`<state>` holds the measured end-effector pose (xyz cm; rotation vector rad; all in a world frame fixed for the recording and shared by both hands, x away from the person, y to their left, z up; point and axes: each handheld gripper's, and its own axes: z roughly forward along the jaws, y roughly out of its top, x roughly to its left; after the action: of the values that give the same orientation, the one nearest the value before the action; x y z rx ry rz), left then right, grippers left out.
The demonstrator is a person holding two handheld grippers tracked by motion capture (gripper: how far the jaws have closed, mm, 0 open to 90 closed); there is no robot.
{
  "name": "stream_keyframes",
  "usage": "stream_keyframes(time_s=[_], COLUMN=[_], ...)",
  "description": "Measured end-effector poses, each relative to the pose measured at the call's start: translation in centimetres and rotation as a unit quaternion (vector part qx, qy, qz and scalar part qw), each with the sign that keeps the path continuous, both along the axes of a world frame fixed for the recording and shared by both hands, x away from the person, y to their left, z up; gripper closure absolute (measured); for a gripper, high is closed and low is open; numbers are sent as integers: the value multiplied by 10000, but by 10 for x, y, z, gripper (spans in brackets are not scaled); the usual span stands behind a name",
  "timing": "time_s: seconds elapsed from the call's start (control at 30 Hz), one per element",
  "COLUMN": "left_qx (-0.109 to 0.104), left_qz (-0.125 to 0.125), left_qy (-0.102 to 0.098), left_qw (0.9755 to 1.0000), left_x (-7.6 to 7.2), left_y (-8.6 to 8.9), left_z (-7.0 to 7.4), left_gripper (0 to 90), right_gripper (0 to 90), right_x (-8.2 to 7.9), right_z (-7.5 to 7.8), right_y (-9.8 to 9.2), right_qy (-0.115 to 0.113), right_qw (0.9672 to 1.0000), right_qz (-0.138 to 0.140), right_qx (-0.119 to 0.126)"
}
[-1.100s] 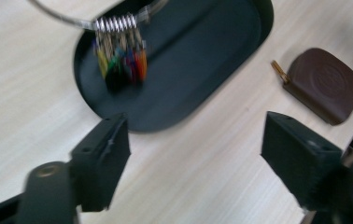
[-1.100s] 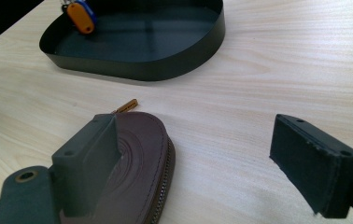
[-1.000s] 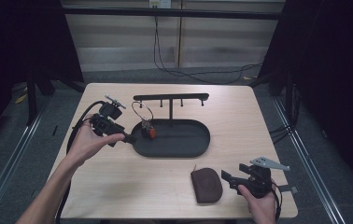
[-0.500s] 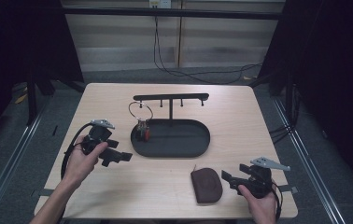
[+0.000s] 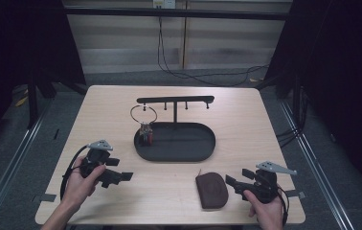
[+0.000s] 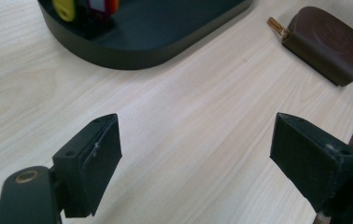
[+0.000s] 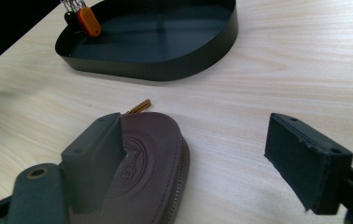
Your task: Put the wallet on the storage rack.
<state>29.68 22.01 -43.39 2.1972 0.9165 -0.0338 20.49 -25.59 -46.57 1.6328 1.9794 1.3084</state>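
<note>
Pouch (image 5: pixel 211 190) on bench (image 5: pixel 275 139), both tongs gaping
Right tongs (image 7: pixel 212 158) straddle the brown zip pouch's edge; left tongs (image 6: pixel 198 158) idle over bare wood. Closing off-centre could skid it away.

Table (image 6: pixel 174 135) under me: pale wood, fine grain, smooth w/ a soft sheen. Tray (image 7: pixel 165 70) looks like thin black metal, matt, inside a bit satiny. Pouch (image 7: pixel 151 163) is brown leather, embossed stamp, stitched edge, metal zip w/ brassy pull. Key tags (image 7: pixel 89 21) are glossy plastic, orange and black. My jaw pads look like matt black rubber, scuffed at the edges.
</note>
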Motion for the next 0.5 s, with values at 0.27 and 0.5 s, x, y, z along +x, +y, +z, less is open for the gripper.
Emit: stream_keyframes(time_s=[0.27, 0.5], left_qx=[-61, -225], left_qz=[25, 263], left_qy=[100, -46], left_qw=[9999, 9994], left_x=[-23, -40], left_y=[13, 27], left_z=[-19, -24], left_gripper=[163, 164], right_gripper=[189, 231], right_x=[3, 5], right_z=[1, 9], right_y=[4, 12], right_qy=[236, 321], right_qw=[9996, 9986], right_qz=[146, 382], right_qx=[-15, -174])
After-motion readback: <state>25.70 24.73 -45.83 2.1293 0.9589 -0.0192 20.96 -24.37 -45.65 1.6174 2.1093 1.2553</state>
